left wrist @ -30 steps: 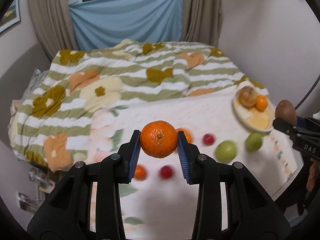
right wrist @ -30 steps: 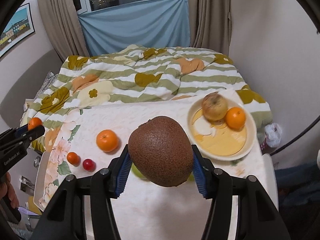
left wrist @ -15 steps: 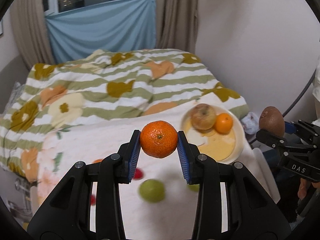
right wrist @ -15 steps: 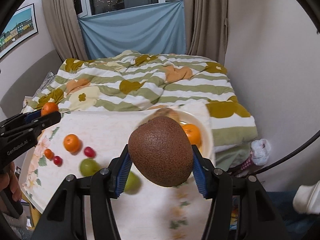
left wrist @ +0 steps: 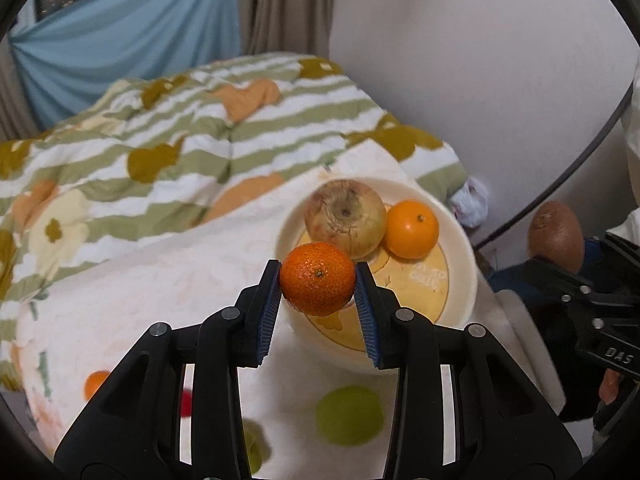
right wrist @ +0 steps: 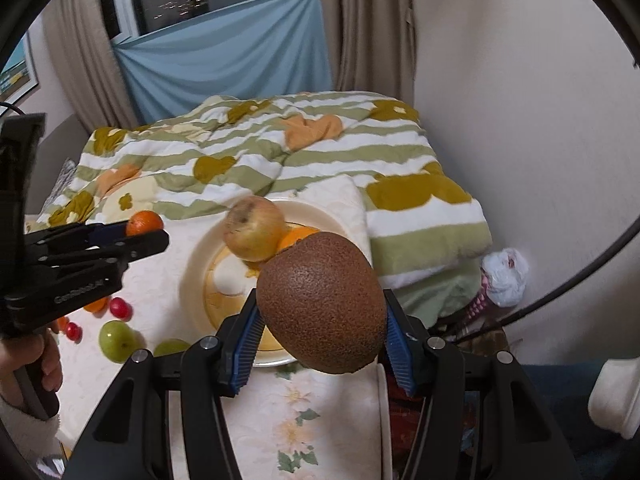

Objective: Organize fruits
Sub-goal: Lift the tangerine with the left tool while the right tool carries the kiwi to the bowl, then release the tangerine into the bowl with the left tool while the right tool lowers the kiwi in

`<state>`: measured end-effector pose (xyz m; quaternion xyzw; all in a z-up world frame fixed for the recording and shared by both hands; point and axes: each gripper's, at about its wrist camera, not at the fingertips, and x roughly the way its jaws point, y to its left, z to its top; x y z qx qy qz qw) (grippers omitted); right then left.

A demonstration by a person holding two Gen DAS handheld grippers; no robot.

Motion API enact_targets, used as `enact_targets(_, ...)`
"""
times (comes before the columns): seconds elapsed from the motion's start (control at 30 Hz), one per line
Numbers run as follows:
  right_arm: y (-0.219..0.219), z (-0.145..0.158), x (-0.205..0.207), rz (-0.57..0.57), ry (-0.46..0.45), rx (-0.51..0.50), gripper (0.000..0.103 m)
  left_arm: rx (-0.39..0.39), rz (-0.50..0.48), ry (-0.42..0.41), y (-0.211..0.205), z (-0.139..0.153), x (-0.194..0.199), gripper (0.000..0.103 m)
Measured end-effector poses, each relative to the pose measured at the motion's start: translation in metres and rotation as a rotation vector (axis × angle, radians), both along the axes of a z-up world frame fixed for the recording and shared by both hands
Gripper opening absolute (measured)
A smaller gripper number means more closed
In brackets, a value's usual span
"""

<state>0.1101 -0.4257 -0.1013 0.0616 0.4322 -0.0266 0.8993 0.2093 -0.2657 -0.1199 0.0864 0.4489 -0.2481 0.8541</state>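
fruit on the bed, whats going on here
A person is sorting fruit with a handheld gripper in each hand. The left gripper is shut on a mandarin and the right gripper on a kiwi, both close to the cream plate, which already holds an apple and an orange. Green fruit, small red ones and another orange fruit lie loose on the floral cloth.
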Motion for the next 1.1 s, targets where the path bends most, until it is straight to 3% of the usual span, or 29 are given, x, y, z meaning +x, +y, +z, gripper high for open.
enact_targets(0.3, -0.006, -0.021, 0.005, -0.083, 0.036, 0.025, 0.052, 0.034, -0.057, 0.092, -0.011, -0.042, 0.027, 0.043)
enact_targets(0.5, -0.004, -0.024, 0.012, -0.101, 0.042, 0.032, 0.052, 0.069, -0.099, 0.093, -0.019, -0.045, 0.029, 0.044)
enact_targets(0.57, -0.006, -0.024, 0.012, -0.105, 0.039, 0.033, 0.052, 0.084, -0.113, 0.084, -0.021, -0.043, 0.028, 0.055)
enact_targets(0.63, -0.008, -0.023, 0.013, -0.112, 0.037, 0.035, 0.052, 0.092, -0.108, 0.061, -0.021, -0.04, 0.027, 0.101)
enact_targets(0.73, -0.009, -0.02, 0.014, -0.113, 0.032, 0.028, 0.052, 0.071, -0.09, 0.017, -0.014, -0.028, 0.024, 0.103)
enact_targets(1.1, -0.004, -0.011, 0.02, -0.018, 0.027, -0.013, 0.052, 0.134, 0.014, -0.058, 0.011, 0.013, 0.006, 0.103)
